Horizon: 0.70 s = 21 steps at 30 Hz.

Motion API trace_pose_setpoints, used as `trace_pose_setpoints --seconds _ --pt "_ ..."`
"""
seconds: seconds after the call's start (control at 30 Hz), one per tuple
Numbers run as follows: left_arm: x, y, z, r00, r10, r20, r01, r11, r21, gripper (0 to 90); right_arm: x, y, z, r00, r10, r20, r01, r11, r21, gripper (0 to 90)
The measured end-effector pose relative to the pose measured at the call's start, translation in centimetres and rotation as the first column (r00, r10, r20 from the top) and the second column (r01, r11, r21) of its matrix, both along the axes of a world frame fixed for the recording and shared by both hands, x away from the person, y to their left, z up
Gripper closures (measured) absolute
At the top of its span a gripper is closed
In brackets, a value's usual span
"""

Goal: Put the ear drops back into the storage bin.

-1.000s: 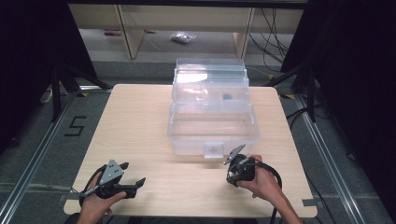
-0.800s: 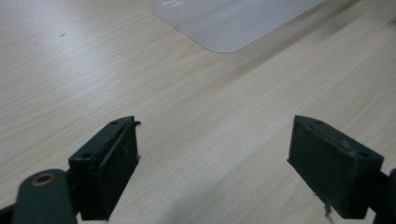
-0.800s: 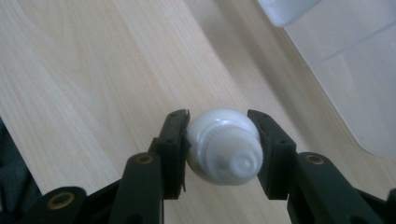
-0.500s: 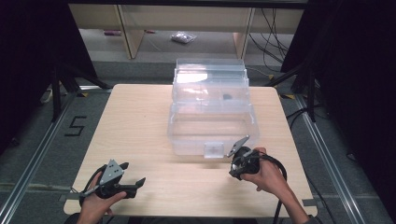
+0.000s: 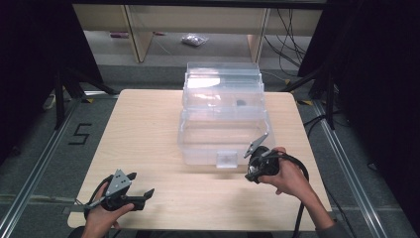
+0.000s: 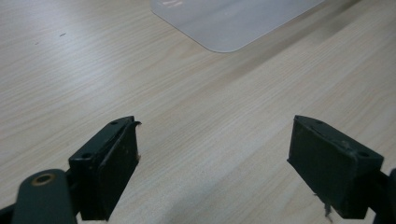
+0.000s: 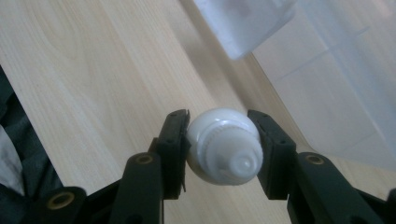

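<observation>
Here the right gripper pinches a small white bottle w/ ribbed cap, its jaws pressed on both sides, nozzle toward the camera. In the high view this gripper sits just beside the front right corner of the clear plastic box, above the wooden table. The left gripper is well apart from the box, near the front left table edge, jaws spread wide w/ nothing between, only bare wood under them
</observation>
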State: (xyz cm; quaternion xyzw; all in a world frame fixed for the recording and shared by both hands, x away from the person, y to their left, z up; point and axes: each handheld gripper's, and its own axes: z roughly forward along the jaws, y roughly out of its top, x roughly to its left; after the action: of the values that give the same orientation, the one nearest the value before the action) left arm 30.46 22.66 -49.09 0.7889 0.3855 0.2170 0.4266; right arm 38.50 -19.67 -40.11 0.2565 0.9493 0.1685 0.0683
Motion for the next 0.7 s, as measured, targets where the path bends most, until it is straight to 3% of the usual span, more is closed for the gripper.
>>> trace_pose_setpoints --seconds 0.7 --pt "0.0 0.0 0.0 1.0000 0.003 0.000 -0.003 1.0000 -0.009 15.4 2.8 -1.0 5.4 0.9983 -0.058 0.009 0.058 0.998 -0.004 60.1"
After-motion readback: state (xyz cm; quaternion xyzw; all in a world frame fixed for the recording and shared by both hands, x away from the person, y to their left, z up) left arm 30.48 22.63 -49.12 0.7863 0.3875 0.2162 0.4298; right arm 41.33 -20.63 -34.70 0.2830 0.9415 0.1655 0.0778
